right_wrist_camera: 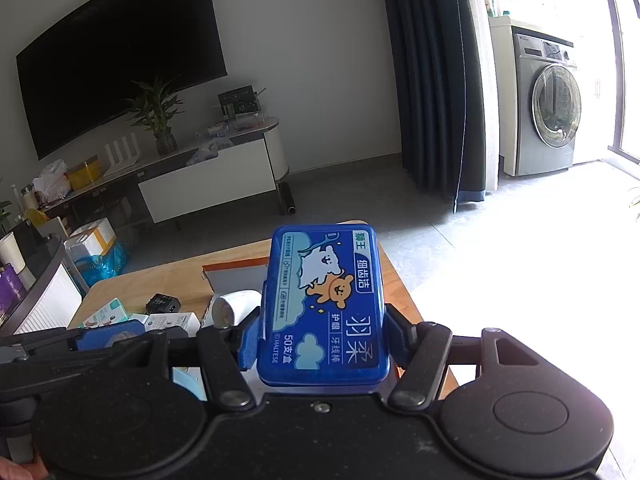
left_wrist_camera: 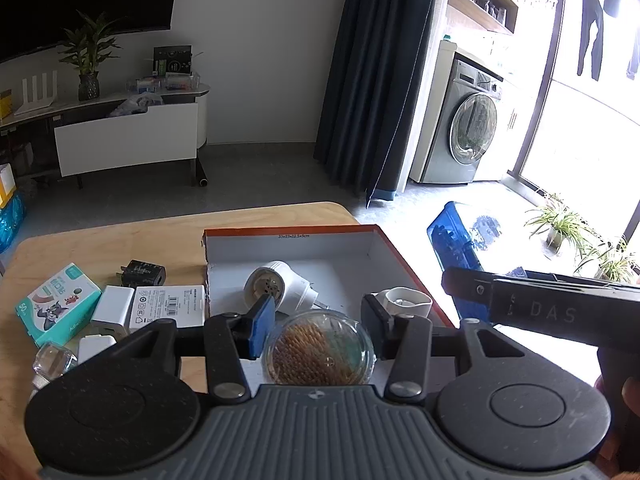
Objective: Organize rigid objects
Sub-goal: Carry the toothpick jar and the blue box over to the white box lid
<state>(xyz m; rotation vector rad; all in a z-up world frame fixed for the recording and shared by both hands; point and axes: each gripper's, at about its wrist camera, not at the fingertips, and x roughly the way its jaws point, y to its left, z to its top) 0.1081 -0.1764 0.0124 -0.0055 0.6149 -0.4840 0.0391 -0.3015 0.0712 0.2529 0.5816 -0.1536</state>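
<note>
Grippers work over a wooden table (left_wrist_camera: 120,236) carrying an open cardboard box (left_wrist_camera: 392,248) with orange outer walls and a white inside.

Left gripper (left_wrist_camera: 320,328): jaws spread wide, blue pads well apart. Round clear container of toothpicks (left_wrist_camera: 320,350) lies between the pads, near the palm end, with a gap showing on either side; neither pad touches it. It sits at the near edge of the box, though whether on the box floor or the rim I cannot tell. Beyond the fingers, inside the box, lie a white cylindrical device (left_wrist_camera: 276,286) on its side and a small white ring-shaped piece (left_wrist_camera: 408,300).

Left of the box, on the table: teal cartoon floss box (left_wrist_camera: 56,304), black charger (left_wrist_camera: 144,274), white adapters (left_wrist_camera: 114,306), white labelled box (left_wrist_camera: 170,306), small clear bottle (left_wrist_camera: 52,362).

Right gripper (right_wrist_camera: 322,340): jaws closed onto a blue floss-pick case (right_wrist_camera: 324,308), pads pressing its two long sides near the lower end. Case is held label-up, most of its length sticking out past the fingertips, above the table's right edge and the box.
</note>
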